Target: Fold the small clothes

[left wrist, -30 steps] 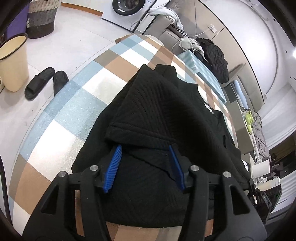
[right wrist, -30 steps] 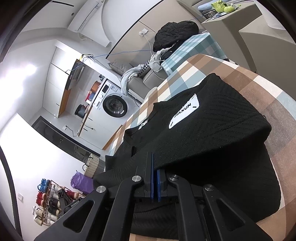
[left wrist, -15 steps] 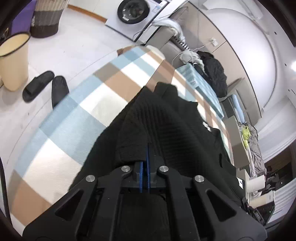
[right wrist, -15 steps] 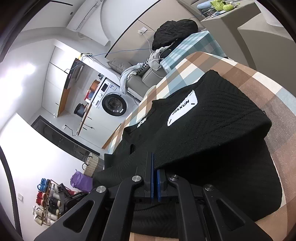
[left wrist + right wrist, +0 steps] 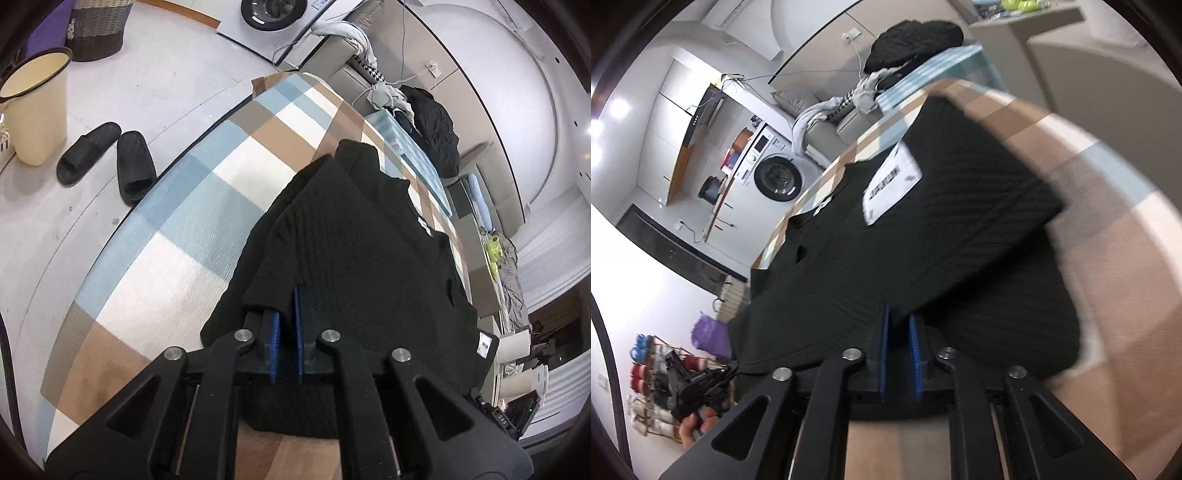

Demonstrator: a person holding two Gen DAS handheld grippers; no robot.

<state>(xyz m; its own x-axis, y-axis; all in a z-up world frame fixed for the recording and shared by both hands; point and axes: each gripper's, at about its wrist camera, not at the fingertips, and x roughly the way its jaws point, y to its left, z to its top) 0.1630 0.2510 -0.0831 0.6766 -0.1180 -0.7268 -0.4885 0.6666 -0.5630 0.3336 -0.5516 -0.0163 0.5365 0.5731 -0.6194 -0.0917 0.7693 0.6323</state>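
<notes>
The black top point(image 5: 354, 258) lies flat on the checked cloth point(image 5: 177, 229), so it can be folded there. Its near part is already doubled over.

The left gripper point(image 5: 287, 314) is at the top's near edge. Its blue pads point(image 5: 274, 336) are just starting to part, with a fold of knit between them. I think it is letting go so the fold stays down.

The right gripper point(image 5: 898, 325) is at the same near edge, on the side by the white label point(image 5: 892, 182). Its jaws are parting too, with a thin gap showing. The top lies under them, not pinched.
</notes>
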